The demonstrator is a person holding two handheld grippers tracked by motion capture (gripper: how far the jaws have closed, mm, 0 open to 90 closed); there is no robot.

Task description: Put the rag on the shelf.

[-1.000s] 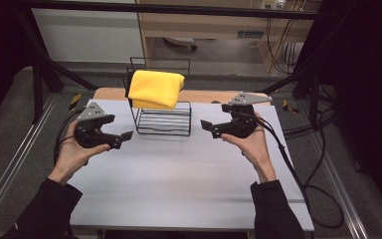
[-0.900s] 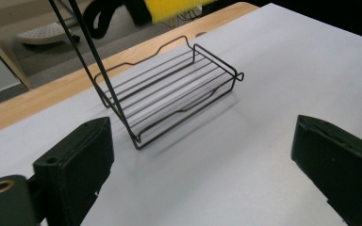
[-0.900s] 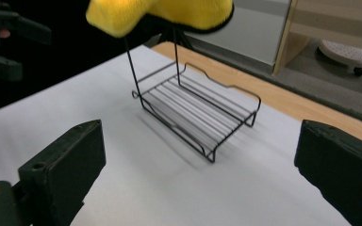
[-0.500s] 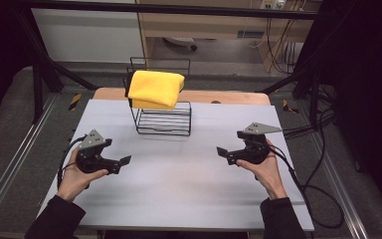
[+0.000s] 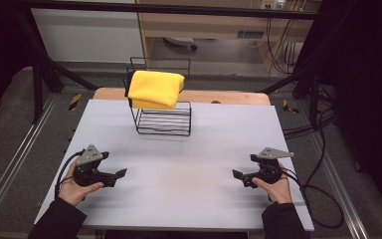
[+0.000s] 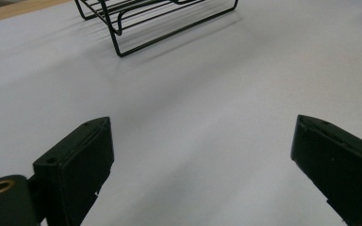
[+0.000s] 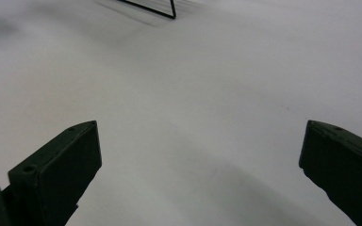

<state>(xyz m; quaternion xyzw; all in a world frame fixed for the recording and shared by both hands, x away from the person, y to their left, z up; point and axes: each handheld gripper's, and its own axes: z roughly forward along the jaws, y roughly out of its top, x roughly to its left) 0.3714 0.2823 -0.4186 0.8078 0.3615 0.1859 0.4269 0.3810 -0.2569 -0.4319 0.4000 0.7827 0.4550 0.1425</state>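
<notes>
Left gripper (image 5: 120, 174) and right gripper (image 5: 237, 175) (fingers spread, empty) over the worktop (image 5: 199, 149); wire rack (image 5: 163, 119) with yellow cloth (image 5: 155, 88) well ahead of both.

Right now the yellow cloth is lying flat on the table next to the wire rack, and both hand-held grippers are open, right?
Not quite. The yellow cloth is draped over the top of the wire rack, as the high view shows. Both hand-held grippers are indeed open.
</notes>
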